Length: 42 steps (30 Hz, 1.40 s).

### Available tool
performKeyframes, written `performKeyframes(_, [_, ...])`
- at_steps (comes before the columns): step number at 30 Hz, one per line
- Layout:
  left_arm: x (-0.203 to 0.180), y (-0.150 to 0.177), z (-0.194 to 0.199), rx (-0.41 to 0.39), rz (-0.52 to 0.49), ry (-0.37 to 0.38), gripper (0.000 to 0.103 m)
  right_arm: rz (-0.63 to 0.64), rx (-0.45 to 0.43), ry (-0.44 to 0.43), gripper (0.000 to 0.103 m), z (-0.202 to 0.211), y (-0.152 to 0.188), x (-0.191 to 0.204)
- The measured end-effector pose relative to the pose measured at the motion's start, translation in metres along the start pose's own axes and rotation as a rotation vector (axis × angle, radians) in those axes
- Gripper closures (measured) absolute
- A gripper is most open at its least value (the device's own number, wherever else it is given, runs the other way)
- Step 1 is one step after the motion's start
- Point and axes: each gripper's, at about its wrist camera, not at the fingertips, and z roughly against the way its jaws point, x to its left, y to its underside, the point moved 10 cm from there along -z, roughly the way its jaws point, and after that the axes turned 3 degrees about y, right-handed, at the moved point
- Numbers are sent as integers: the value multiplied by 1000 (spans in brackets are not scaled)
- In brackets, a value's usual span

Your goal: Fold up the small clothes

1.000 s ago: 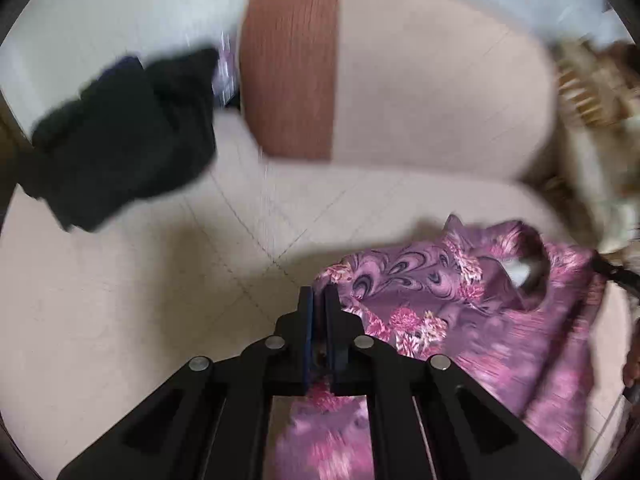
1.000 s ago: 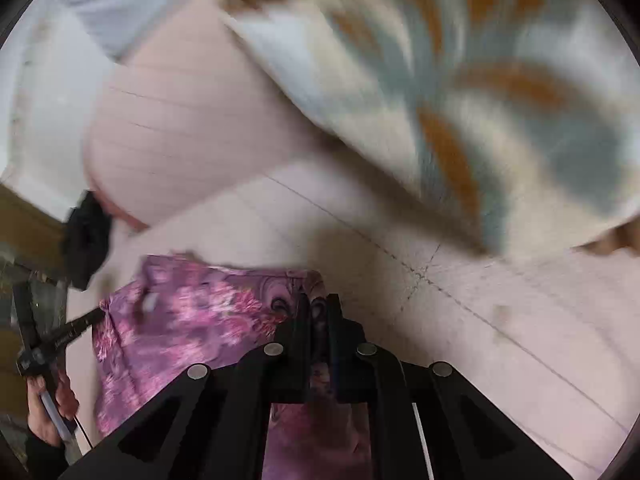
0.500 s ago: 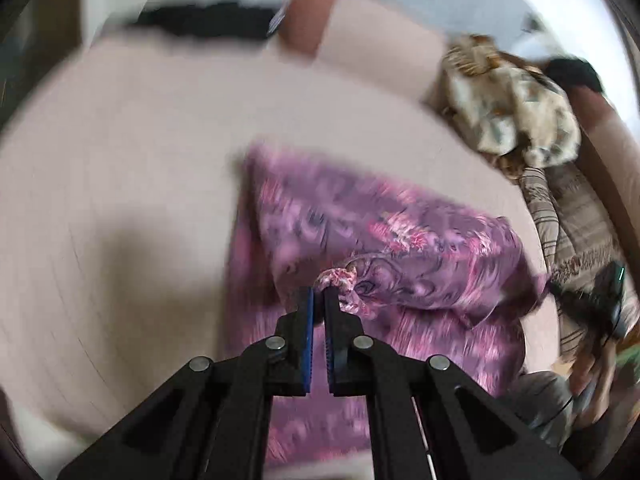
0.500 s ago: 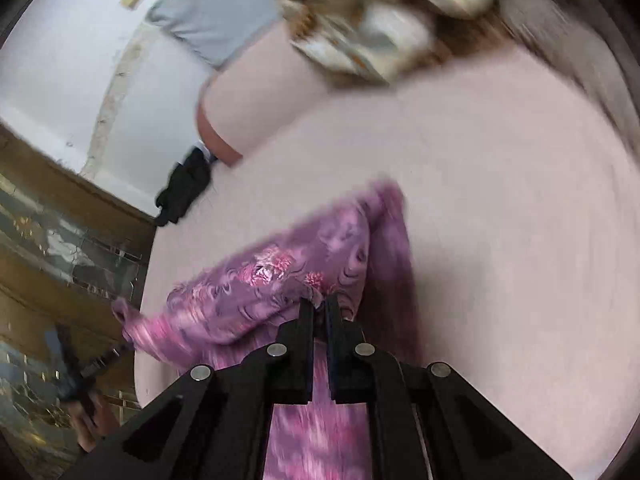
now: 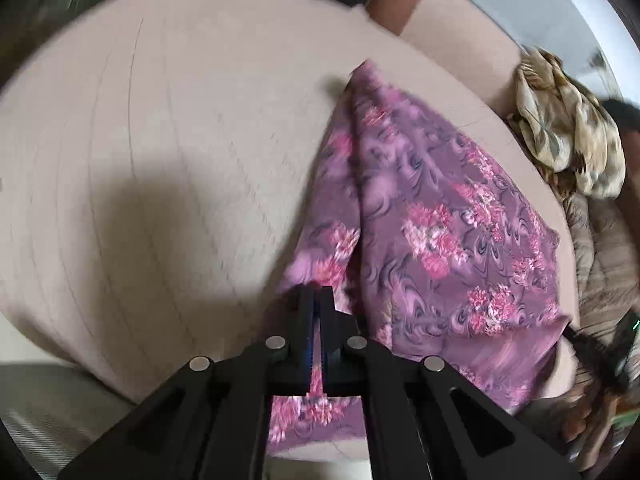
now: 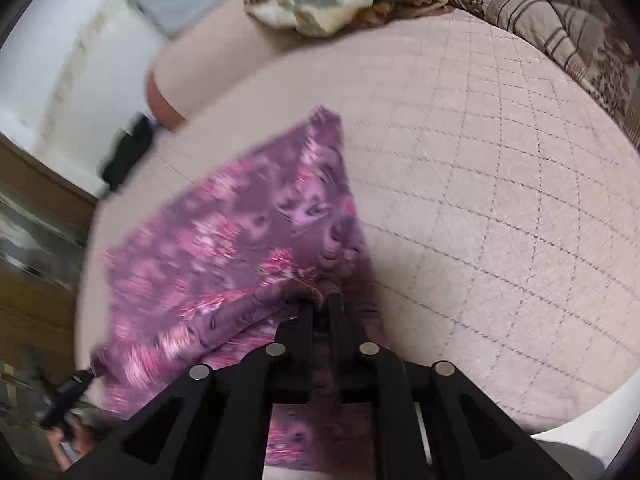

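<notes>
A purple floral garment (image 5: 440, 216) lies stretched over the pale pink quilted bed (image 5: 160, 140). My left gripper (image 5: 317, 296) is shut on its near left edge, the cloth pinched between the jaws. In the right wrist view the same garment (image 6: 224, 240) spreads to the left, and my right gripper (image 6: 318, 300) is shut on a bunched fold of its near right edge. Both grippers hold the cloth lifted near the bed's front edge, with its far part resting on the bed. The other gripper (image 5: 592, 352) shows at the garment's far corner.
A crumpled beige patterned cloth (image 5: 568, 120) and a striped blanket (image 6: 540, 20) lie at the right of the bed. A pink pillow (image 6: 192, 68) rests at the head. A dark garment (image 6: 128, 152) lies at the far left. Wooden furniture (image 6: 36, 240) stands beside the bed.
Both grippers have pulled back and up from the bed with the garment, drawing it toward the front edge. The cloth now lies stretched out longer across the bed.
</notes>
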Motion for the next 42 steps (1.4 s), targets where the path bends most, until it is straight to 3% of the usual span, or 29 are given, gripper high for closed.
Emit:
performKeyframes(2, [-2, 0, 21, -48, 11, 44, 98, -13, -11, -31, 83, 10, 4, 2])
performKeyframes(3, [-4, 2, 31, -77, 5, 58, 87, -26, -54, -74, 60, 25, 2, 6])
performKeyframes(4, [-7, 4, 40, -99, 1, 75, 72, -43, -101, -114, 28, 41, 5, 7])
performKeyframes(5, [-12, 9, 48, -116, -2, 87, 67, -65, -154, -151, 17, 56, 7, 6])
performKeyframes(8, [-34, 24, 48, -106, -31, 124, 63, -103, -186, -218, 14, 67, 19, 9])
performKeyframes(11, [-63, 40, 25, -13, -79, 167, 61, -82, -103, -287, 17, 50, 34, 32])
performKeyframes(14, [-71, 46, -12, 75, -72, 133, 61, -69, -30, -278, 24, 22, 32, 43])
performKeyframes(17, [-65, 36, -31, 63, -45, 137, 62, -156, 22, -270, 32, -3, 24, 31])
performKeyframes(18, [-66, 32, -31, 53, -36, 153, 62, -198, 30, -287, 38, -10, 20, 27])
performKeyframes(19, [-67, 28, -28, 48, -12, 183, 68, -258, 34, -317, 47, -17, 17, 20])
performKeyframes(21, [-65, 22, -29, 37, 15, 211, 97, -308, 25, -341, 59, -22, 13, 12])
performKeyframes(24, [-56, 20, -23, 30, 44, 210, 98, -304, 20, -316, 92, -24, 11, 9])
performKeyframes(25, [-58, 17, -9, 0, 26, 218, 98, -294, 18, -325, 96, -21, 11, 12])
performKeyframes(28, [-58, 15, 23, -25, 9, 246, 98, -224, -39, -305, 97, 16, 16, 19])
performKeyframes(30, [-47, 33, 5, 46, 29, 230, 98, -128, -86, -186, 97, 31, 25, 20])
performKeyframes(32, [-33, 47, -22, 95, 53, 172, 98, -77, -43, -57, 97, 13, 32, 17])
performKeyframes(33, [-32, 45, -20, 85, 70, 180, 98, -53, -15, -3, 97, 3, 33, 17])
performKeyframes(36, [-44, 27, 16, -35, -11, 193, 98, -44, -13, -8, 97, 9, 36, 22])
performKeyframes(41, [-38, 28, 12, -28, 48, 206, 98, -5, 36, 13, 97, 0, 49, 28])
performKeyframes(42, [-41, 26, 12, -37, 39, 203, 98, 1, 12, 12, 97, 6, 45, 30])
